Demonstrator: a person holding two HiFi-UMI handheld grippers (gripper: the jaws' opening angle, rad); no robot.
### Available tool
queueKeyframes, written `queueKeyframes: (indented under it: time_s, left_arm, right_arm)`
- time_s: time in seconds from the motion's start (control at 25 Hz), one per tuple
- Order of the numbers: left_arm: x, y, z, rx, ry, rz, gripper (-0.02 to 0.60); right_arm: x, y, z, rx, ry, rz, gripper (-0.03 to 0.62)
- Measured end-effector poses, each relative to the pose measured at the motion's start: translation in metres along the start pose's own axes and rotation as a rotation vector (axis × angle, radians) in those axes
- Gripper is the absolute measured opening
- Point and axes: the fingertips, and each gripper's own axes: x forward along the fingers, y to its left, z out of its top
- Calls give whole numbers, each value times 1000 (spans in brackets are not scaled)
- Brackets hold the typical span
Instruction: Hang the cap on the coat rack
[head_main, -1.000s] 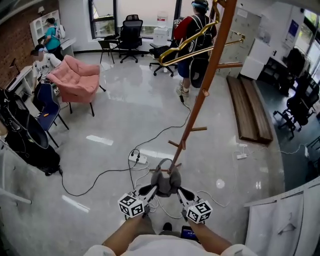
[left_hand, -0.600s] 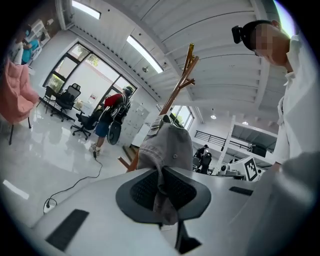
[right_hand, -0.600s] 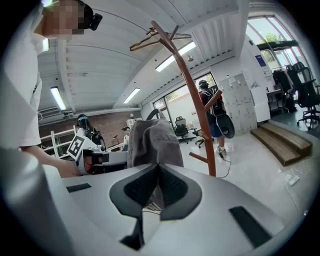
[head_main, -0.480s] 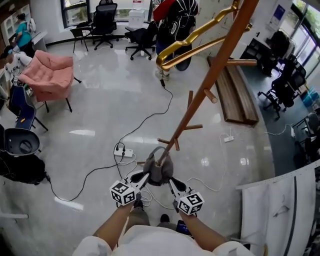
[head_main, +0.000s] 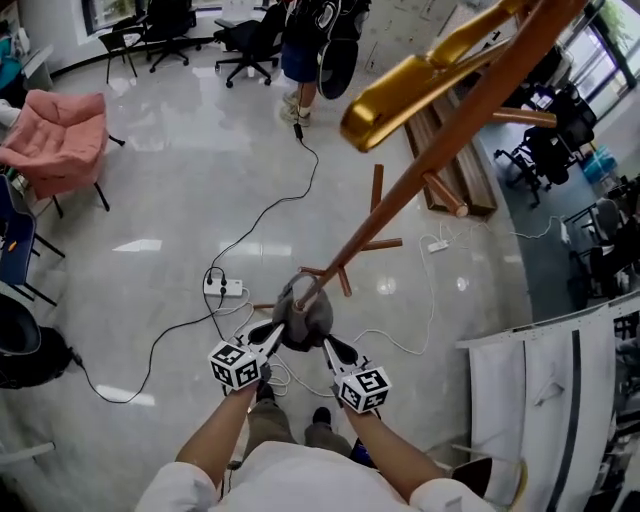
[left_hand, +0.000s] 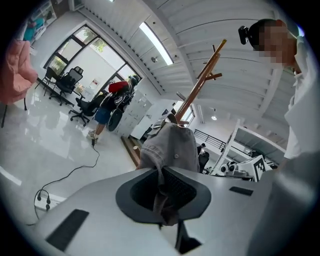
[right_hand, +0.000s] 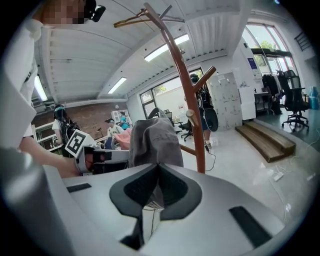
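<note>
Being pinched from both sides, the grey cap (head_main: 303, 318) is being held up off the floor (head_main: 180, 200) between the two claws. The left claw (head_main: 270, 334) is being kept narrow, clamped on a fold of the cap's fabric, as the left gripper view shows (left_hand: 162, 200). The right claw (head_main: 330, 348) is likewise being kept narrow, with the cap's edge squeezed between its pads (right_hand: 156, 192).

The cap is being presented right against the wooden pole of the coat rack (head_main: 420, 190), low on the pole. In the right gripper view the cap (right_hand: 155, 142) is being shown just left of the pole (right_hand: 187, 100), with a round-ended peg (right_hand: 190, 114) just beside its top. In the left gripper view the cap (left_hand: 172, 147) is being shown in front of the rack (left_hand: 200, 85). Whether the cap is being carried by the peg cannot be told.

A gold hanger (head_main: 420, 85) is being carried high on the rack. A white power strip (head_main: 222, 288) is being left on the floor near the claws, a pink armchair (head_main: 55, 135) well apart at the left, and a person (head_main: 310, 40) is being seen standing at the far end.
</note>
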Motion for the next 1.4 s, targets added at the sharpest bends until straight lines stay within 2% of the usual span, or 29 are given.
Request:
queueKeyframes:
  time_s: [0.24,0.48,0.84,1.4]
  left_arm:
    - [21,46,-21,-46,49,13,35]
    - [46,74,-36,-63,99,4,35]
    - [74,116,-61,-123,150,11,35]
    - [117,135,-105,-135,267,-15,35]
  right_arm:
    - [35,-16,-26,-11,68,-47,28]
    - [62,-35,-44,0,133,-98,28]
    - [84,-41,-71,56,170,-147,28]
    - [96,-56,-112,148,219,-238,28]
